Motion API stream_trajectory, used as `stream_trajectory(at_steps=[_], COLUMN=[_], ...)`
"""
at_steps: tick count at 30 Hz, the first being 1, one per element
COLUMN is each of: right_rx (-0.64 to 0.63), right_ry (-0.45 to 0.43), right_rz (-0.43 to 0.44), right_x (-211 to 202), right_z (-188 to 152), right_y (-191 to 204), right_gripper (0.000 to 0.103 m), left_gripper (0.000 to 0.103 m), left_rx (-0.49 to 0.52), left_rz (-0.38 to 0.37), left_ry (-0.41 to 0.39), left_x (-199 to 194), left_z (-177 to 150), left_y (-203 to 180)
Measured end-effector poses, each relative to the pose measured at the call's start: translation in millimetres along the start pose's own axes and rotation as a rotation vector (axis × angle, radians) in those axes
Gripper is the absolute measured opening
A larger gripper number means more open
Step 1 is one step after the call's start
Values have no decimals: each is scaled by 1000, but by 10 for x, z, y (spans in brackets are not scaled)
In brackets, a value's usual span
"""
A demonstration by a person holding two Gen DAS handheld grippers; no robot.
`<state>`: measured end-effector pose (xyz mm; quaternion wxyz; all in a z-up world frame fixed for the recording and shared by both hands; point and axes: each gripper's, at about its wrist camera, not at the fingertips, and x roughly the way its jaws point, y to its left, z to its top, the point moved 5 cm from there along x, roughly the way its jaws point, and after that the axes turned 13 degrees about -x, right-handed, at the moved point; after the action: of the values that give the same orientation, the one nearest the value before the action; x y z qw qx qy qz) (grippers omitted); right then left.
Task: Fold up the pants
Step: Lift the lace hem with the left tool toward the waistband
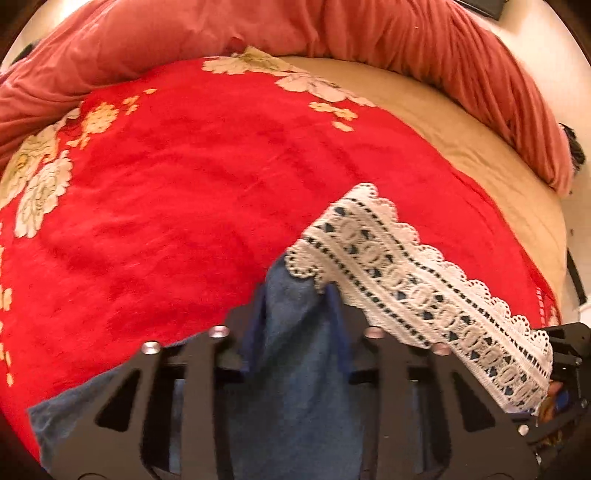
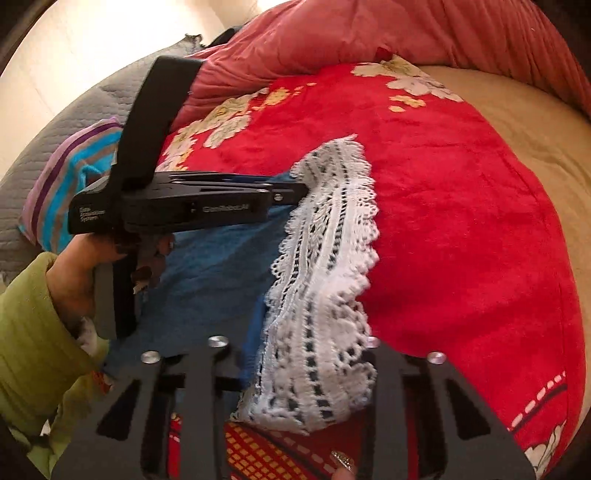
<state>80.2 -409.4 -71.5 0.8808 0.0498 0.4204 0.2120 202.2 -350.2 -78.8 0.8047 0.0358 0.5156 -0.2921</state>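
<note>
L gripper (image 1: 295, 291), casing reading maybe "GenRobot.AI", pinches blue pants (image 1: 295, 369); R gripper (image 2: 306, 354) clamps their lace hem (image 2: 325, 295).

The pants (image 1: 295, 369) are lying on the near part of the blanket (image 1: 166, 221), which is covering the bed (image 1: 480, 155). A bunched duvet (image 1: 369, 29) is lying along the far side, a pillow (image 2: 62, 192) at far left.

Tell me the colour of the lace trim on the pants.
White lace trim, best in the right wrist view.
</note>
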Motion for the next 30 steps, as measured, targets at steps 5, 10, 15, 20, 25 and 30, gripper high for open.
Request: stream_trajectory(at_steps=[5, 10, 15, 20, 25, 30], right_rx=[-54, -123, -200, -290, -371, -479], right_ry=[-33, -65, -87, -83, -48, 13], right_rz=[32, 54, 70, 93, 99, 75], right_x=[-97, -193, -226, -170, 4, 255], right_z=[134, 282, 426, 516, 529, 425], right_y=[194, 462, 781, 1173, 1514, 1883], right_gripper=[18, 18, 18, 18, 18, 18], left_gripper=[6, 5, 5, 5, 9, 14], left_rx=[-41, -83, -124, -181, -235, -395], left_rz=[-68, -106, -112, -106, -78, 22], left_ry=[-16, -79, -137, -174, -211, -255], left_x=[-136, -440, -750, -978, -1161, -1406], left_z=[-9, -22, -69, -201, -334, -556], left_y=[100, 222, 425, 699, 1004, 1624])
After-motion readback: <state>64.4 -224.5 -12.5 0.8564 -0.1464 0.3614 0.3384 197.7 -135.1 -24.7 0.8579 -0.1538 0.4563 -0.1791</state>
